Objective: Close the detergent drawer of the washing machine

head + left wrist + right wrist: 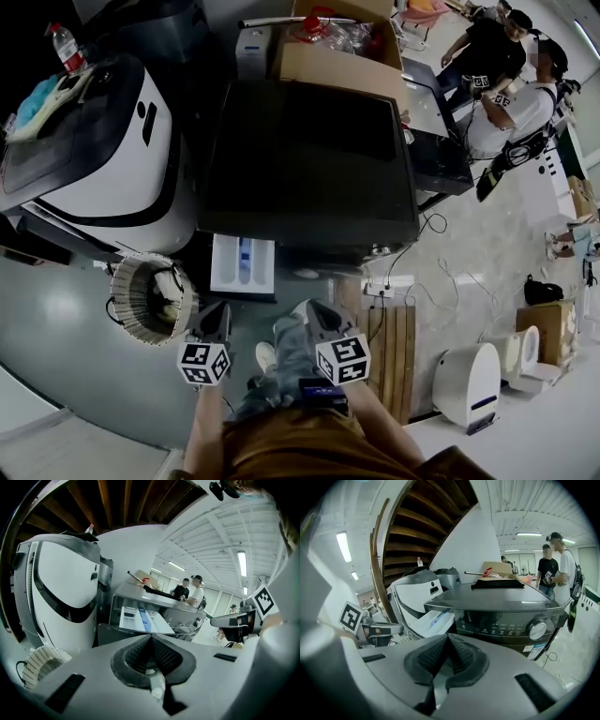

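Note:
A dark grey washing machine [309, 164] stands in front of me, its control panel with a round dial [537, 630] facing me. Its white detergent drawer [243, 266] is pulled out at the front left, with a blue insert showing; it also shows as the drawer [140, 619] and the drawer [433, 621]. My left gripper [216, 323] is shut and empty, held short of the drawer, just below it in the head view. My right gripper [317, 317] is shut and empty too, in front of the machine's panel and to the right of the drawer.
A white rounded machine [112, 155] stands at the left with a round fan-like part [150, 297] at its foot. A cardboard box [342, 42] lies behind the washer. Two people [511, 80] stand at the back right. A power strip and cables [394, 286] lie on the floor.

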